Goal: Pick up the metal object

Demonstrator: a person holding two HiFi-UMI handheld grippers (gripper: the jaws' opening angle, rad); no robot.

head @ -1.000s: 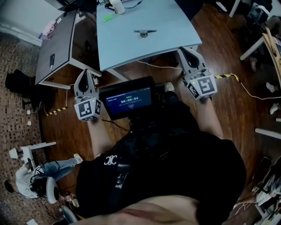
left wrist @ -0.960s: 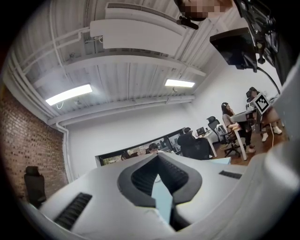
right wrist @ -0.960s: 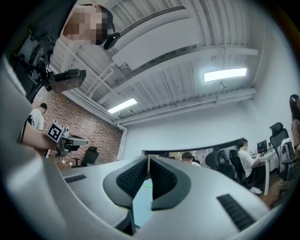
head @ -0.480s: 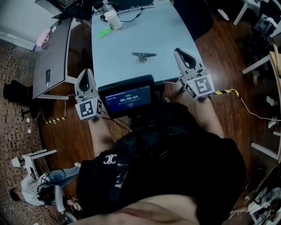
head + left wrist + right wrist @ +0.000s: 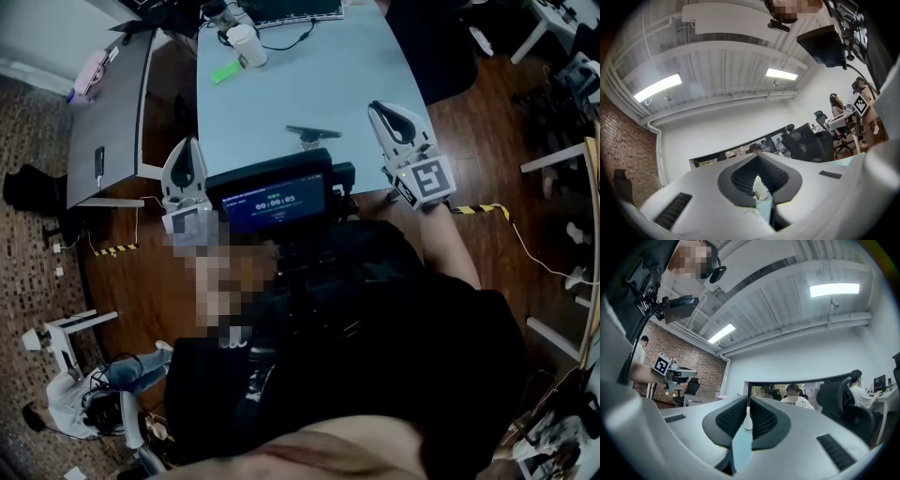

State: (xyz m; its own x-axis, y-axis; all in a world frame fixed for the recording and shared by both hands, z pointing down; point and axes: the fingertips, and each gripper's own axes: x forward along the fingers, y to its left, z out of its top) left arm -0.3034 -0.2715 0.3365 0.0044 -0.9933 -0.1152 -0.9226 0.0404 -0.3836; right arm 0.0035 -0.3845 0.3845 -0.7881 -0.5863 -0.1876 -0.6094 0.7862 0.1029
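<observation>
The metal object (image 5: 312, 133), a dark flat bar on a short foot, stands on the light blue table (image 5: 309, 66) near its front edge. My left gripper (image 5: 190, 143) hovers at the table's front left corner, to the left of the object, with its tips together and nothing in it. My right gripper (image 5: 383, 107) is over the front right edge, to the right of the object. Its jaws are opening by a narrow slit with nothing between them. In both gripper views (image 5: 757, 157) (image 5: 748, 399) the jaws point level across the table.
A white cup (image 5: 247, 44) and a green strip (image 5: 224, 70) lie at the table's far left, near cables and a keyboard. A grey side table (image 5: 117, 103) with a phone (image 5: 99, 161) stands to the left. A chest-mounted screen (image 5: 272, 199) hides the table's near edge. People sit at desks beyond.
The table has come closer in the head view. Both grippers have moved forward from over the floor to the table's front edge, either side of the metal object.
</observation>
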